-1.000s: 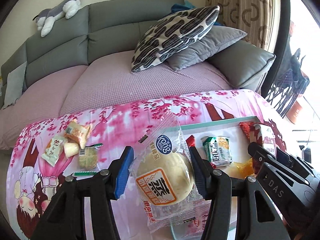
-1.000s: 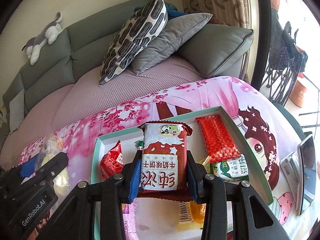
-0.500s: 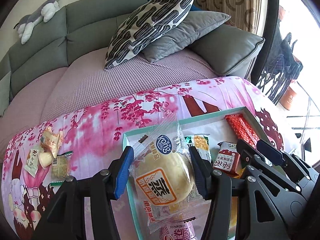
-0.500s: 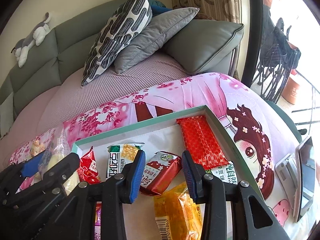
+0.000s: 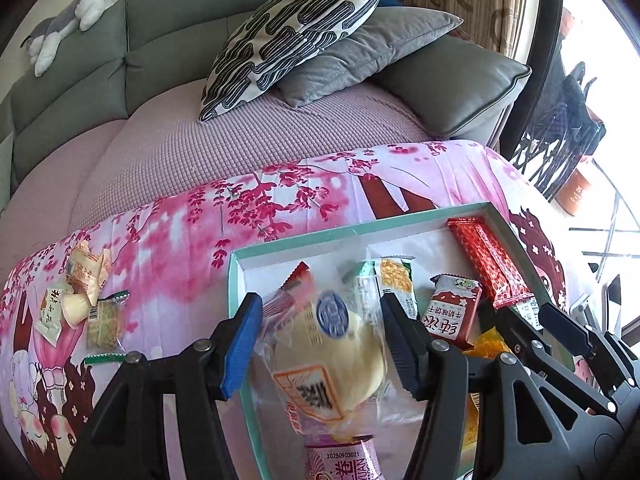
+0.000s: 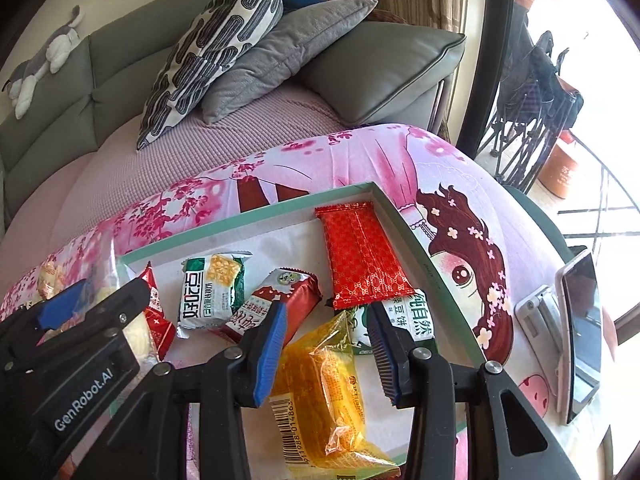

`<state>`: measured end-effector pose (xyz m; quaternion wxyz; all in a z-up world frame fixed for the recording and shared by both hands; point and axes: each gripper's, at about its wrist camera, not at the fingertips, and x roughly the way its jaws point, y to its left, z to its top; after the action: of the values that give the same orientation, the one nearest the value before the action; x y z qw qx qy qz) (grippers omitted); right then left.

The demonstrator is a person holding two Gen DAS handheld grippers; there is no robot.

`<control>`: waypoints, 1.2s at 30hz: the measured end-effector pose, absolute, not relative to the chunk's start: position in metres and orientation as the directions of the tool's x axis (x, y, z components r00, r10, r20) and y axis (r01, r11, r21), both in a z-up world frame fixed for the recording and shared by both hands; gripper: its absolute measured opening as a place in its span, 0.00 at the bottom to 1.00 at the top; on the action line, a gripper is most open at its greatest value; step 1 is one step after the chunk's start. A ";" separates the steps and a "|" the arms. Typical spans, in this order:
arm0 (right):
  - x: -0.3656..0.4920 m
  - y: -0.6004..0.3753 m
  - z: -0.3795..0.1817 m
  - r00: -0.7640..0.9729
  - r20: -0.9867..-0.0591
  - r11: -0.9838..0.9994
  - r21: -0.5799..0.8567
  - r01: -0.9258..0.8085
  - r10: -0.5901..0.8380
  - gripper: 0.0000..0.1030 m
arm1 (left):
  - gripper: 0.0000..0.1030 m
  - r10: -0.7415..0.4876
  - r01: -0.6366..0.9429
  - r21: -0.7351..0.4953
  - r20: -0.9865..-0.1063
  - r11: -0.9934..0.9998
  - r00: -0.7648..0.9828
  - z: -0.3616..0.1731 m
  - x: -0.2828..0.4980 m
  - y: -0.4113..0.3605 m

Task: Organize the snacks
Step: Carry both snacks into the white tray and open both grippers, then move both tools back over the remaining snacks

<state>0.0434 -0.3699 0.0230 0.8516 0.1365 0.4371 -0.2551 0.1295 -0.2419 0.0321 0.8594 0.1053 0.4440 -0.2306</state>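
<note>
Left tool point(image 5: 320, 344): jaws opening, releasing the bun pack point(image 5: 324, 356) over the tray point(image 5: 360, 230).
Right tool point(image 6: 326, 344): jaws opening, empty above the yellow packet point(image 6: 320, 380).

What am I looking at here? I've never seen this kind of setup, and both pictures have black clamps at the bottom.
No robot: a person holds one two-finger gripper in each hand, each with a fisheye camera looking along its fingers. The left gripper has its jaws opening around a bagged bun, which is blurred and seems to be slipping free over the teal tray. The right gripper is opening too, nothing pinched; a yellow packet lies below it. The tray, on a pink cartoon cloth, holds a long red packet, a red biscuit packet and a green-and-white packet. A few loose snacks remain on the cloth outside the tray.
</note>
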 end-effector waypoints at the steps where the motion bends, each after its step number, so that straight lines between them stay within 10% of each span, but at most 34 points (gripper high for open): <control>1: 0.042 -0.370 0.023 0.485 -0.815 0.831 0.006 0.556 -0.318 0.56 | 0.70 -0.306 0.493 -0.025 -0.811 0.870 0.499 0.033 0.129 -0.242; 22: 0.029 -0.350 0.019 0.479 -0.816 0.861 -0.045 0.506 -0.324 0.93 | 0.82 -0.229 0.401 0.024 -0.790 0.916 0.570 0.045 0.104 -0.173; 36: 0.037 -0.329 0.019 0.512 -0.812 0.899 -0.033 0.438 -0.280 1.00 | 0.90 -0.126 0.305 0.065 -0.815 0.950 0.565 0.011 0.106 -0.121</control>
<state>0.0366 -0.3288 0.0192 0.8651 0.0881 0.4482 -0.2072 0.1063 -0.1215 0.0106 0.8791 0.0995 0.4498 -0.1224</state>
